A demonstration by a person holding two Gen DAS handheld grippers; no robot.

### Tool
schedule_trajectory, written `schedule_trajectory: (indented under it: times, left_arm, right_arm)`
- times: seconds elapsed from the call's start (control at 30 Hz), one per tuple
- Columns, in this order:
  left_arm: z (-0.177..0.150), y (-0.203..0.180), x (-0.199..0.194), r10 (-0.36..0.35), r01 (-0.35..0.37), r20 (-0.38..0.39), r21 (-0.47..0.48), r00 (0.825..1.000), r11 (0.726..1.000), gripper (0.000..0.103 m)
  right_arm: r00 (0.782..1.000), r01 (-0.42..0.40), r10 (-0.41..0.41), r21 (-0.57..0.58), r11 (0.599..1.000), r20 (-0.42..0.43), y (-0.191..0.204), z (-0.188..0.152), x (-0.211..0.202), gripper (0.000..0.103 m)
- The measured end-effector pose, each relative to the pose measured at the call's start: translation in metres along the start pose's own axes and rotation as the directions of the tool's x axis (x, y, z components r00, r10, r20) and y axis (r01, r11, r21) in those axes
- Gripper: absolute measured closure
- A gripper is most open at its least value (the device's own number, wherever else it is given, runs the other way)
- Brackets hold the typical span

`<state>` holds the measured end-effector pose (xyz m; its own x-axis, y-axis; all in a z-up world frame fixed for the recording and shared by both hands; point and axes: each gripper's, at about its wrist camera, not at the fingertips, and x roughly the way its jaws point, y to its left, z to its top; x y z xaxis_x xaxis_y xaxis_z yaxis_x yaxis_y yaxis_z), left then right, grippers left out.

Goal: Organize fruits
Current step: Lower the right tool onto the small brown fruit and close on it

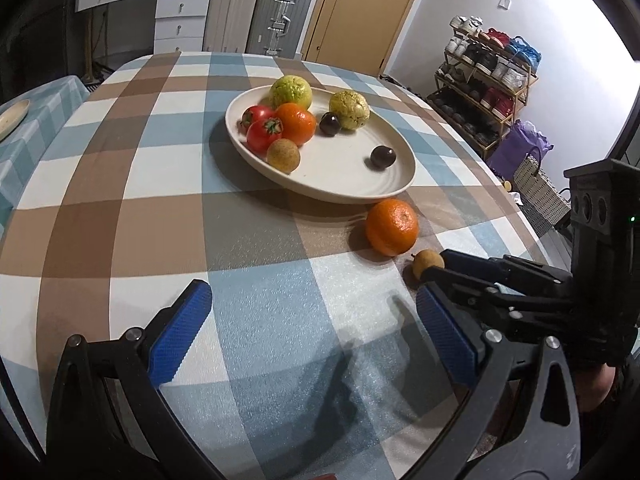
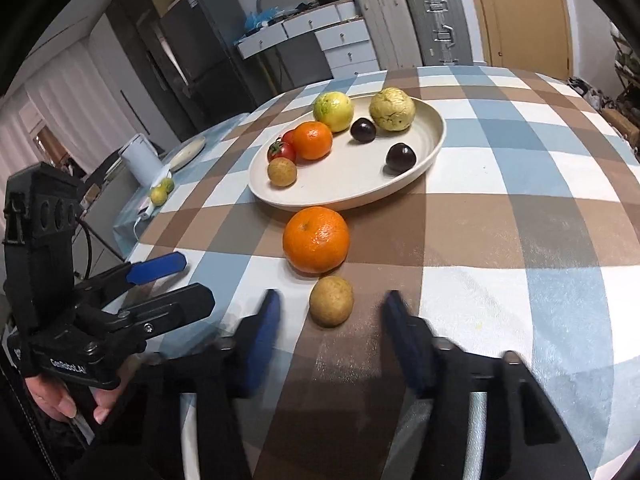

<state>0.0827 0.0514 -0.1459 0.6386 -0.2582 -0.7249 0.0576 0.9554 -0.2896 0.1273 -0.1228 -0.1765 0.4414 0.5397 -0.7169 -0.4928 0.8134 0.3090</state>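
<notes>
A cream plate (image 1: 352,184) (image 2: 352,188) on the checked tablecloth holds two green-yellow guavas, an orange, tomatoes, a small brown fruit and two dark plums. A loose orange (image 1: 391,226) (image 2: 316,239) lies on the cloth just in front of the plate. A small brown longan (image 1: 427,264) (image 2: 331,301) lies in front of that orange. My right gripper (image 2: 331,312) is open, its blue fingers either side of the longan without touching it; it also shows in the left wrist view (image 1: 430,276). My left gripper (image 1: 312,300) is open and empty over the cloth; it also shows in the right wrist view (image 2: 192,280).
A second table (image 2: 160,184) at the left carries a white jar, a cream dish (image 1: 12,118) and green fruit. Drawers, suitcases (image 1: 276,12) and a door stand behind. A shoe rack (image 1: 488,80) stands at the right.
</notes>
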Motion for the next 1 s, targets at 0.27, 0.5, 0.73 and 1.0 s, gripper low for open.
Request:
schedule_trajectory:
  times: [0.27,0.5,0.73,1.0]
  left_arm:
    - [0.001,-0.004,0.001,-0.007,0.007,-0.006,0.01,1.0,1.0,0.001]
    - [0.002,-0.008,0.001,-0.002,0.002,-0.01,0.018,1.0,1.0,0.001]
    - [0.006,-0.017,0.0,0.009,-0.008,-0.013,0.038,1.0,0.999,0.001]
    - [0.015,-0.032,0.01,0.033,-0.031,-0.026,0.061,0.999,0.998,0.001]
  right_arm:
    - [0.999,0.043,-0.043,-0.024,0.999,-0.018,0.001,0.001,0.004,0.076]
    - [1.0,0.021,-0.021,-0.004,1.0,-0.002,-0.005,0.001,0.001,0.079]
    - [0.999,0.006,-0.007,0.013,1.0,0.035,-0.011,-0.001,-0.011,0.079]
    - [0.995,-0.008,0.002,0.061,0.998,0.095,-0.028,-0.003,-0.033,0.079]
